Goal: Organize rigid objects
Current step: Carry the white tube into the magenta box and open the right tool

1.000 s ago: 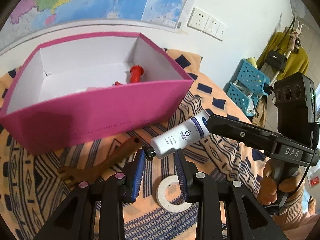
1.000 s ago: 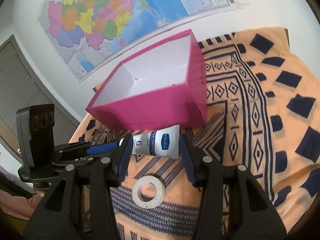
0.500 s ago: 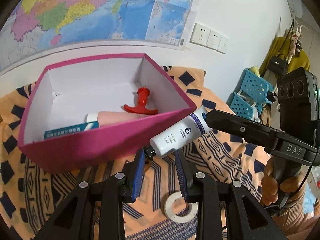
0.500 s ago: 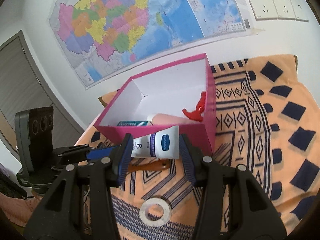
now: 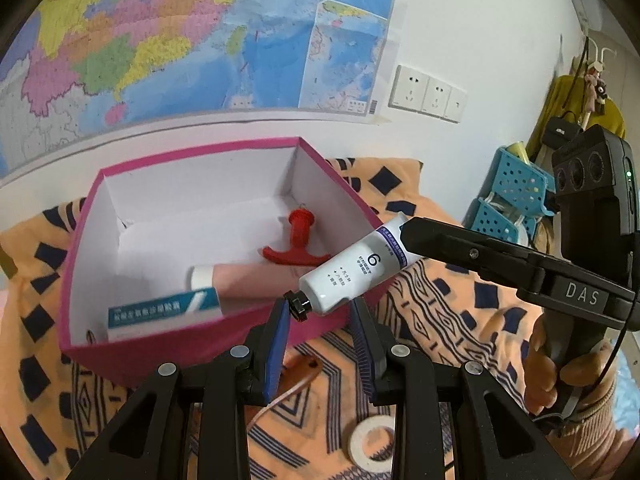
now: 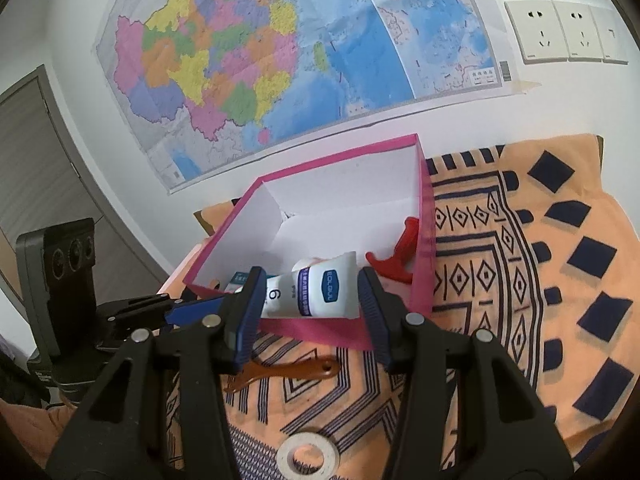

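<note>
A white tube marked "6" (image 5: 352, 270) hangs in the air over the front right corner of the pink box (image 5: 80, 248). Both grippers hold it: my left gripper (image 5: 322, 314) is shut on its black cap end, my right gripper (image 6: 310, 296) is shut across its flat end (image 6: 320, 290). Inside the box lie a red T-shaped piece (image 5: 298, 240), a pink tube (image 5: 248, 278) and a teal-and-white carton (image 5: 164, 306). The box also shows in the right wrist view (image 6: 426, 248).
A brown wooden tool (image 6: 288, 370) and a white tape ring (image 6: 308, 458) lie on the orange patterned cloth (image 6: 520, 280) in front of the box. A wall with a map is behind. Blue baskets (image 5: 512, 196) stand at the right.
Both grippers have lifted the tube from the cloth up to the box's front rim. The box's contents have come into view.
</note>
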The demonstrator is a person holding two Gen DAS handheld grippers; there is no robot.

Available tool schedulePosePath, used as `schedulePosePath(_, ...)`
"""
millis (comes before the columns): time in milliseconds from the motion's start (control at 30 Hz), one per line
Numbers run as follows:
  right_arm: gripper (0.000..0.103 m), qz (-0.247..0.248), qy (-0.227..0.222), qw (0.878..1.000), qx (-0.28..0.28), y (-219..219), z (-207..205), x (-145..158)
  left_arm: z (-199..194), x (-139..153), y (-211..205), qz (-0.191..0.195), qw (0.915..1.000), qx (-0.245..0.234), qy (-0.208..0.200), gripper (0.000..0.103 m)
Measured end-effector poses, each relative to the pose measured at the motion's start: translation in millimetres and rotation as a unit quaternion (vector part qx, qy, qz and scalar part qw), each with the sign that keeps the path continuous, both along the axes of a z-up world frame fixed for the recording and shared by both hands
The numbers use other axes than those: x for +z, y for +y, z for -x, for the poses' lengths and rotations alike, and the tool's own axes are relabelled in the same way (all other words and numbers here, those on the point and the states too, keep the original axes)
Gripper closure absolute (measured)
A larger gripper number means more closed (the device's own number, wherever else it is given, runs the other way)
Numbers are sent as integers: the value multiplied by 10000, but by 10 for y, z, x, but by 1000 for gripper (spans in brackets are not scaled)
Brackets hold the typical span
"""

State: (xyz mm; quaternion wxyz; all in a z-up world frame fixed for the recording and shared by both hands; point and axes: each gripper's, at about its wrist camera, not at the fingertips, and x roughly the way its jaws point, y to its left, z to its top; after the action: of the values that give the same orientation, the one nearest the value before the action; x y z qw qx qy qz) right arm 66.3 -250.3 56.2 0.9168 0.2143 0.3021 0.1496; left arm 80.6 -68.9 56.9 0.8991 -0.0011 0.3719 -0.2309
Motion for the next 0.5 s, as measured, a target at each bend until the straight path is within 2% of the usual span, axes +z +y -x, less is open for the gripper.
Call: schedulePosePath(500, 53, 117, 238, 9996, -46, -16, -368, -121, -374, -62, 40, -120, 9997, 194, 32, 73)
